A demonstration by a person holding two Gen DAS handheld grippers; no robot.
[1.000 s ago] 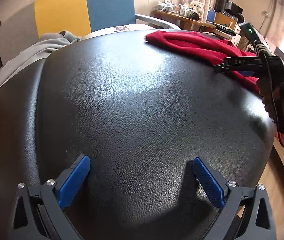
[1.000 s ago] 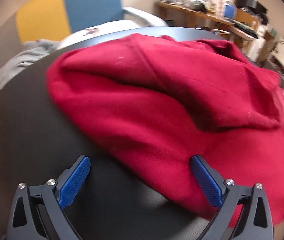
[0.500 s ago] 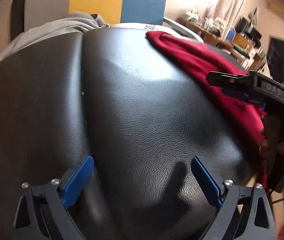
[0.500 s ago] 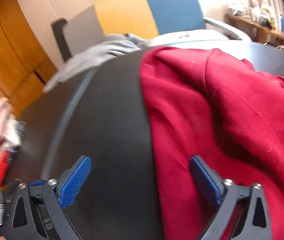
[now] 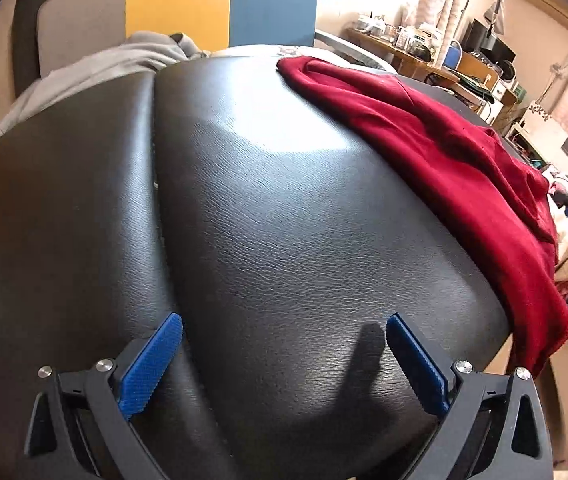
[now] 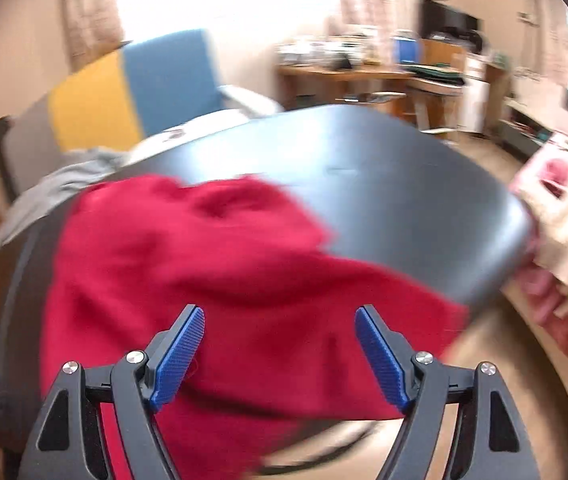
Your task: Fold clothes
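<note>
A dark red garment (image 5: 456, 168) of soft, matte knit lies crumpled along the right side of a black padded tabletop (image 5: 284, 220). Its far end forms a rounded fold near the back edge, and its near end spills over the front right corner and hangs below the rim. The tabletop is covered in shiny, grained, leather-like material with a seam running front to back on the left, and its surface bulges smoothly with rounded edges.

The left gripper (image 5: 284, 356) hovers low over the bare black padding, its jaws wide apart with nothing between them; each finger is black with a ribbed blue pad (image 5: 152, 364). Its shadow falls on the leather just ahead of the right finger.

The right gripper (image 6: 280, 348) is above the red garment (image 6: 212, 264), seen through motion blur. Its jaws are also apart, somewhat narrower than the left pair, and whether the pads touch the cloth cannot be told.

A grey garment (image 5: 96, 68) of smooth fabric lies bunched at the far left edge of the tabletop. Behind it stands a chair (image 5: 220, 0) with a yellow and blue panelled back. A cluttered wooden desk (image 5: 404, 46) sits against the far wall.
</note>
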